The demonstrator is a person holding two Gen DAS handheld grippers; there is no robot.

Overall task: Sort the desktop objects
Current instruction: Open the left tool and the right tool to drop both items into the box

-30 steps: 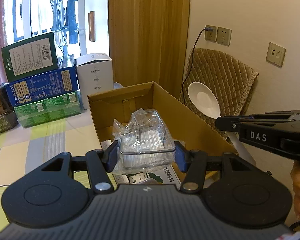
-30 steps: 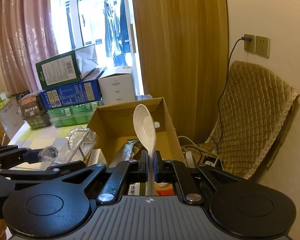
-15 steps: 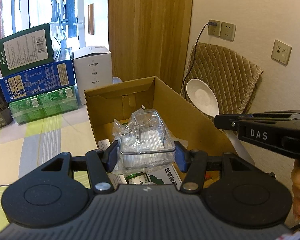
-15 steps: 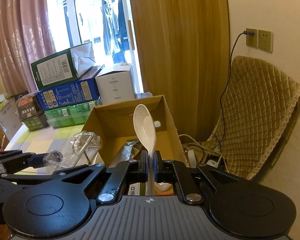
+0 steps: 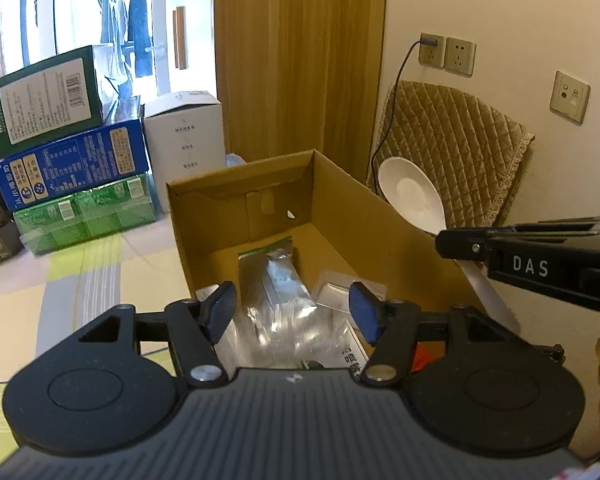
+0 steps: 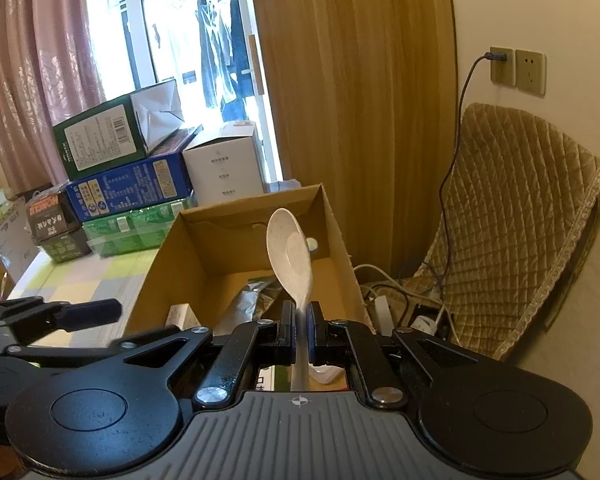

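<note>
An open cardboard box (image 5: 240,178) stands in front of me, holding a silver foil packet (image 5: 278,268) and other packs. My left gripper (image 5: 294,308) hangs open just above the box's near end. Below its fingers lies a clear plastic box in wrapping (image 5: 284,330), blurred, inside the cardboard box. My right gripper (image 6: 299,320) is shut on the handle of a white spoon (image 6: 288,248), bowl up, over the cardboard box (image 6: 256,204). From the left wrist view the spoon (image 5: 410,200) stands at the box's right wall, with the right gripper (image 5: 446,242) beside it.
Stacked green and blue cartons (image 5: 68,156) and a white carton (image 5: 186,132) sit on the checked tablecloth (image 5: 80,280) behind the box. A quilted chair (image 6: 512,220), a cable (image 6: 454,128) and a power strip (image 6: 380,308) are to the right by the wall.
My left gripper has opened and let go of the clear plastic box, which has dropped into the cardboard box. The right gripper still holds the spoon in about the same place.
</note>
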